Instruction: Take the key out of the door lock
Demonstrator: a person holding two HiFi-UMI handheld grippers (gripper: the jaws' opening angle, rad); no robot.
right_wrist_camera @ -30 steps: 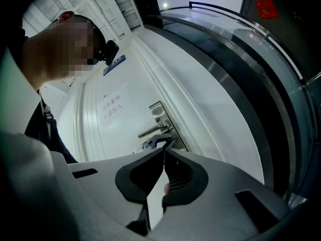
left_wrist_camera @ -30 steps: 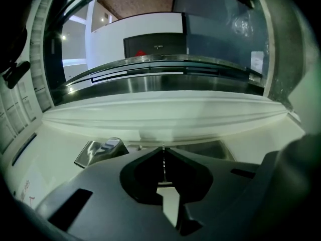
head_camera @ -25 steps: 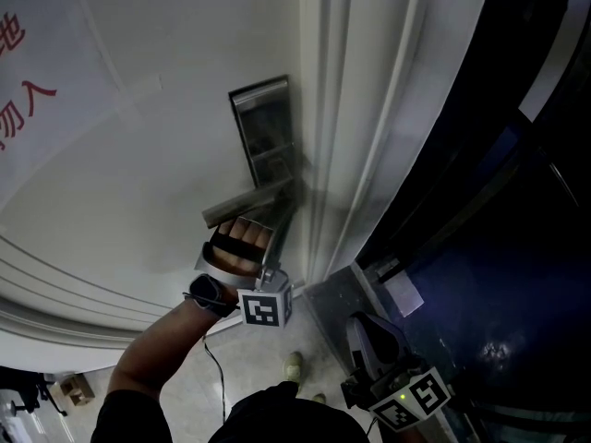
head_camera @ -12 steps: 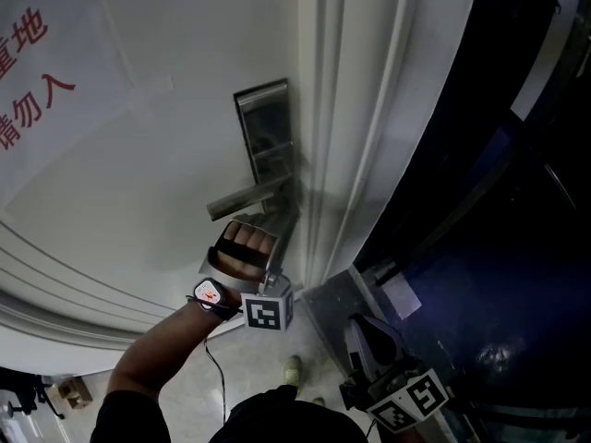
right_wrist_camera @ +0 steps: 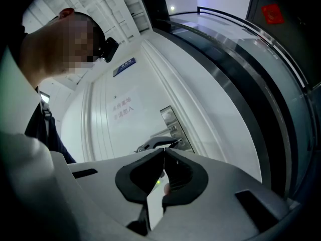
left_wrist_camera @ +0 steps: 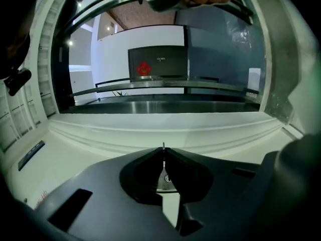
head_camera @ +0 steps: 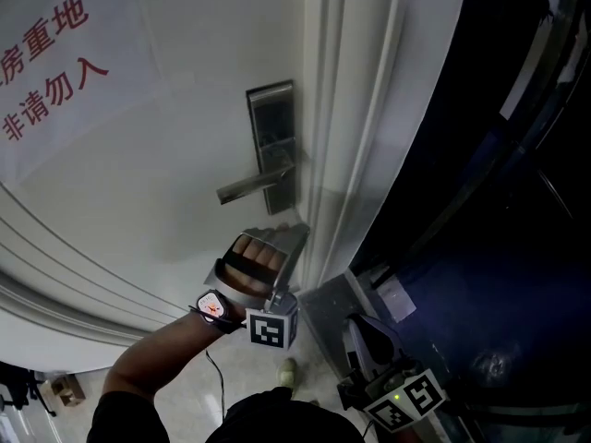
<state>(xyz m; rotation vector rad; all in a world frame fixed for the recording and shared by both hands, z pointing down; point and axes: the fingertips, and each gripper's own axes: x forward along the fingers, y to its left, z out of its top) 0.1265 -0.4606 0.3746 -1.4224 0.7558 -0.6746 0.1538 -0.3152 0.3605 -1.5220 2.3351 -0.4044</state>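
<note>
Key (left_wrist_camera: 166,178) is gripped edge-on between the closed jaws of the left gripper (left_wrist_camera: 163,150), which is held at 6 o'clock from the lock (head_camera: 273,146) on the door (head_camera: 166,192). The right gripper (right_wrist_camera: 164,152) is held low at 5 o'clock, its jaws closed on nothing.

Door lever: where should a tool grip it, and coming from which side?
Probably the lever on its free outer half, left of the lock plate. It is a narrow, roughly level bar sticking out leftward across the door, so come at it head-on from in front, one jaw above and one below.
</note>
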